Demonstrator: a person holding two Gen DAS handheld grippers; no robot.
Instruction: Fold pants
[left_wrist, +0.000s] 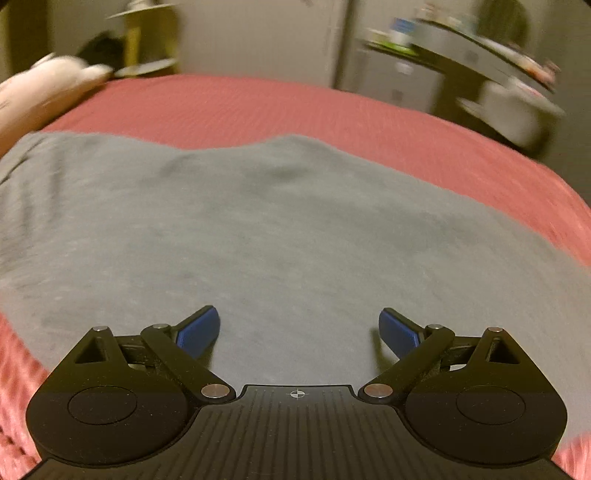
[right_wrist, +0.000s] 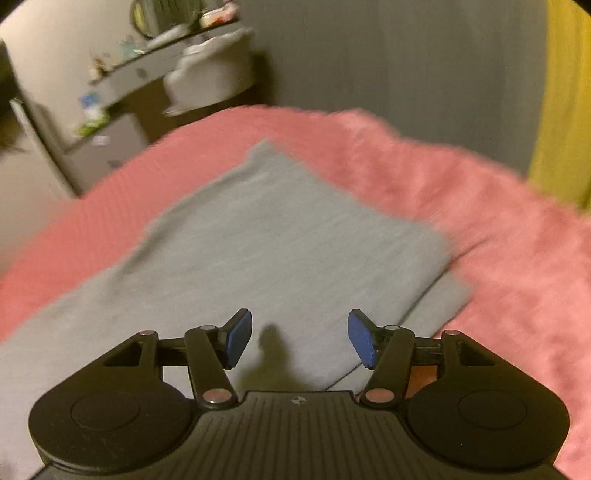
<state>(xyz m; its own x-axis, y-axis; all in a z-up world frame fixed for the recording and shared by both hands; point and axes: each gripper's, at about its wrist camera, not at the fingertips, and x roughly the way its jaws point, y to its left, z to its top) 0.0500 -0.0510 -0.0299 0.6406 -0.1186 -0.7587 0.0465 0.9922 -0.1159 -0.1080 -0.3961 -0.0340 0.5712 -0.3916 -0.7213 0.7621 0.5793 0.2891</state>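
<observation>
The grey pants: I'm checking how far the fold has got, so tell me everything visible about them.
The grey pants look like soft heathered knit, lying flat on the pink bedspread. In the right wrist view an upper layer is folded over a lower one, whose edge sticks out at the right. Surface mostly smooth, with a faint crease. Both tongs stand open above them, gripping nothing.

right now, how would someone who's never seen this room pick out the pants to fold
Find the bed with the pink cover that fills the middle of the room. The pants are the flat grey cloth spread on it, with one layer already lying over another at the right edge. Nothing else on the cover is grey.
</observation>
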